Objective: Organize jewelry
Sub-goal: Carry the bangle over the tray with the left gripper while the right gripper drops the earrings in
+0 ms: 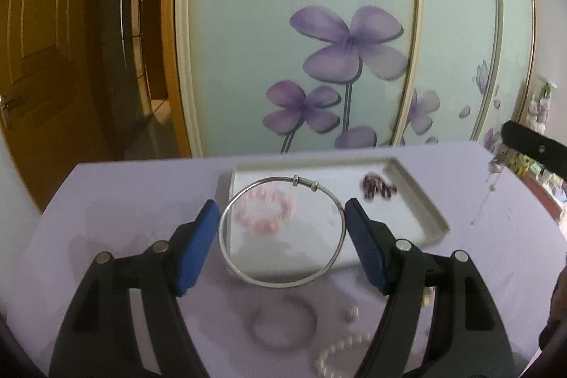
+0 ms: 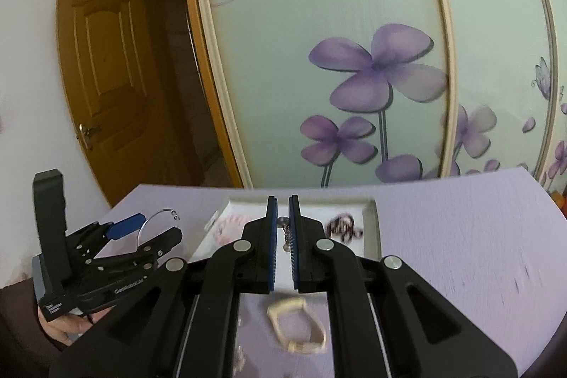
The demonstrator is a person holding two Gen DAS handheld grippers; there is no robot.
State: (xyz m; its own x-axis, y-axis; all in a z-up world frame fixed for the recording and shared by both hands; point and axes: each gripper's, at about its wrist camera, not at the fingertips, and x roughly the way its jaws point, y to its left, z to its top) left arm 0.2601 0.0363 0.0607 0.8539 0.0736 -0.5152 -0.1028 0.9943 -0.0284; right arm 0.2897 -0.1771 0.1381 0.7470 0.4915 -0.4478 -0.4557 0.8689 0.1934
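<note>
My left gripper (image 1: 280,213) is shut on a silver bangle (image 1: 248,275), held by its two sides above the near edge of the white tray (image 1: 421,201). The tray holds a pink bead bracelet (image 1: 264,225) and a dark red bead piece (image 1: 377,188). My right gripper (image 2: 282,211) is shut on a small silver dangling earring (image 2: 286,232), held above the tray (image 2: 372,222). From the left wrist view the earring (image 1: 494,169) hangs under the right gripper's finger at the far right. The left gripper with the bangle (image 2: 156,218) shows at the left of the right wrist view.
On the lilac table (image 1: 124,201) near me lie a pearl strand (image 1: 340,353), a blurred ring-shaped shadow or bracelet (image 1: 283,325), and a cream bracelet (image 2: 297,325). A floral glass wardrobe door (image 1: 319,41) stands behind the table; a wooden door (image 1: 42,41) is at left.
</note>
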